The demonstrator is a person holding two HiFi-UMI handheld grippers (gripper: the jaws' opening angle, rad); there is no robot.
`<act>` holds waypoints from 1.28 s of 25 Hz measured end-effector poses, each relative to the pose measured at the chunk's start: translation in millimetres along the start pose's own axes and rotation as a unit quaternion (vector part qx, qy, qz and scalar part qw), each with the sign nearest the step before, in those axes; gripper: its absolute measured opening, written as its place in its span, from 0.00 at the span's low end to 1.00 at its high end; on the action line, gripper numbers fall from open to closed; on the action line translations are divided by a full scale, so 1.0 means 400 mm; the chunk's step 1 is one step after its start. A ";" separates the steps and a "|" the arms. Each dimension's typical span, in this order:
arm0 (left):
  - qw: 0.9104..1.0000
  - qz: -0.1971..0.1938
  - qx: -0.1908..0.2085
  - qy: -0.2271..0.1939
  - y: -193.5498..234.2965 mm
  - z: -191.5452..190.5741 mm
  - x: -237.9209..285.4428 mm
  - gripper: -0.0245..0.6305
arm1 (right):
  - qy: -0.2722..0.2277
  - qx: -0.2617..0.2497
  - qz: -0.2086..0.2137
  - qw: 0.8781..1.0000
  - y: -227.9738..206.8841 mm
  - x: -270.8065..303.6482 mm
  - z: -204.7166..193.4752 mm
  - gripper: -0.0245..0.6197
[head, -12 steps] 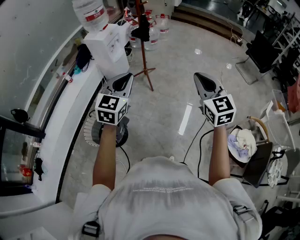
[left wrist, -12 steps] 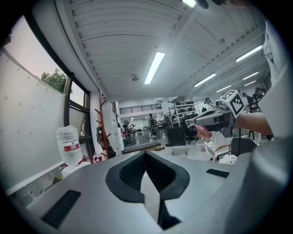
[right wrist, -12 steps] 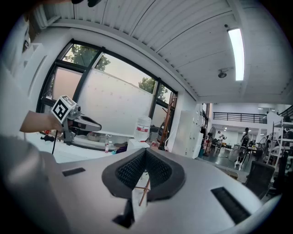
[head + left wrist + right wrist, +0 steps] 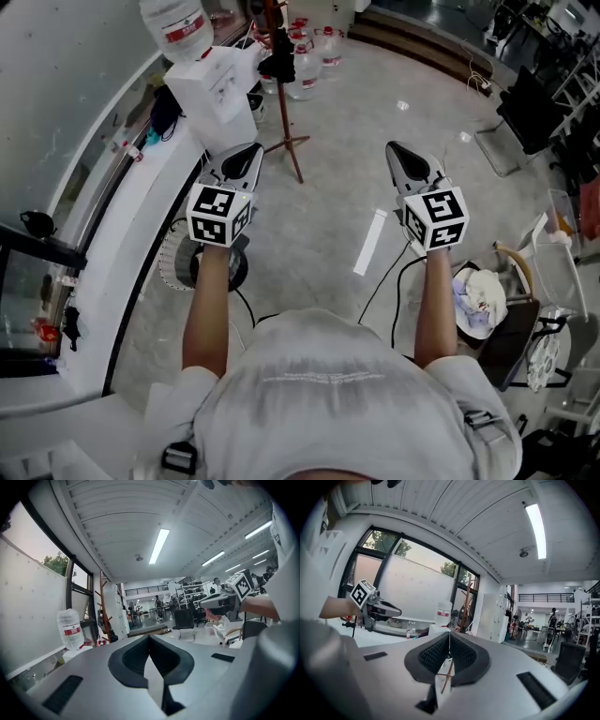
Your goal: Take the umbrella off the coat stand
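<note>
A reddish-brown coat stand [image 4: 288, 120] stands on the floor ahead, beside a white water dispenser. A dark umbrella [image 4: 280, 60] hangs from its upper part. My left gripper [image 4: 247, 156] and right gripper [image 4: 399, 153] are held out side by side, well short of the stand, and neither touches it. In the left gripper view my left gripper [image 4: 149, 637] is shut with nothing in it, and the coat stand [image 4: 103, 612] rises far off at the left. In the right gripper view my right gripper [image 4: 449, 633] is shut and empty, with the coat stand [image 4: 467, 603] just beyond its tip.
The water dispenser [image 4: 212, 92] with its bottle [image 4: 175, 25] stands left of the stand, along a curved white ledge [image 4: 141, 239]. Several water jugs [image 4: 306, 56] sit behind the stand. A floor fan [image 4: 178, 261] lies under my left arm. A chair with cloth [image 4: 480, 298] and cables are at right.
The floor and the things on it have slid slightly down in the head view, as the person edges forward. Both grippers keep their pose and stay shut.
</note>
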State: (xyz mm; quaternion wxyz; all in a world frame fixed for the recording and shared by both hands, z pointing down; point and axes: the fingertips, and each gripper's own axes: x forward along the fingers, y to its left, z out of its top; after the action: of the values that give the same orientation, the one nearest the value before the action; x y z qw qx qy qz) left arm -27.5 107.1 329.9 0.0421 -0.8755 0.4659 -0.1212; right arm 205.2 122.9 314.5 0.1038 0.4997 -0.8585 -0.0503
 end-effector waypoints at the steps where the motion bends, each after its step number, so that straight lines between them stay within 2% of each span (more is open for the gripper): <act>1: 1.000 0.002 -0.003 0.001 -0.011 0.001 0.008 0.06 | -0.002 0.003 0.003 1.000 -0.013 -0.003 -0.006 0.08; 7: 1.000 0.014 -0.015 0.010 -0.078 -0.011 0.034 0.06 | 0.012 0.026 0.019 0.999 -0.091 -0.018 -0.068 0.07; 11: 0.999 0.020 -0.020 0.020 -0.102 -0.022 0.043 0.06 | 0.002 0.047 0.027 0.999 -0.130 -0.031 -0.082 0.07; 12: 0.999 0.021 -0.020 0.022 -0.106 -0.023 0.046 0.06 | -0.001 0.050 0.032 0.998 -0.136 -0.032 -0.082 0.10; 13: 0.999 0.022 -0.021 0.023 -0.108 -0.023 0.051 0.06 | -0.001 0.052 0.037 0.998 -0.142 -0.031 -0.082 0.22; 14: 0.999 0.022 -0.021 0.024 -0.109 -0.022 0.057 0.06 | 0.000 0.054 0.041 0.998 -0.149 -0.028 -0.083 0.28; 19: 0.999 0.017 -0.029 0.034 -0.103 -0.052 0.098 0.06 | 0.021 0.064 0.048 0.997 -0.170 0.015 -0.116 0.39; 22: 0.998 0.016 -0.039 0.036 -0.070 -0.078 0.134 0.06 | 0.033 0.058 0.052 0.996 -0.178 0.062 -0.137 0.46; 24: 0.998 0.014 -0.045 0.037 -0.036 -0.099 0.163 0.06 | 0.037 0.053 0.055 0.996 -0.181 0.109 -0.143 0.55; 32: 0.998 0.015 -0.054 0.032 0.206 -0.153 0.357 0.06 | 0.058 0.034 0.038 0.997 -0.243 0.391 -0.131 0.56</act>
State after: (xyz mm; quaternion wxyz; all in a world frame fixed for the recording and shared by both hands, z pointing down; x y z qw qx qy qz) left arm -32.8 -54.7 398.6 -0.0182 -0.8649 0.4862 -0.1236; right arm 224.4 -60.2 367.0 0.1385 0.4720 -0.8706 0.0117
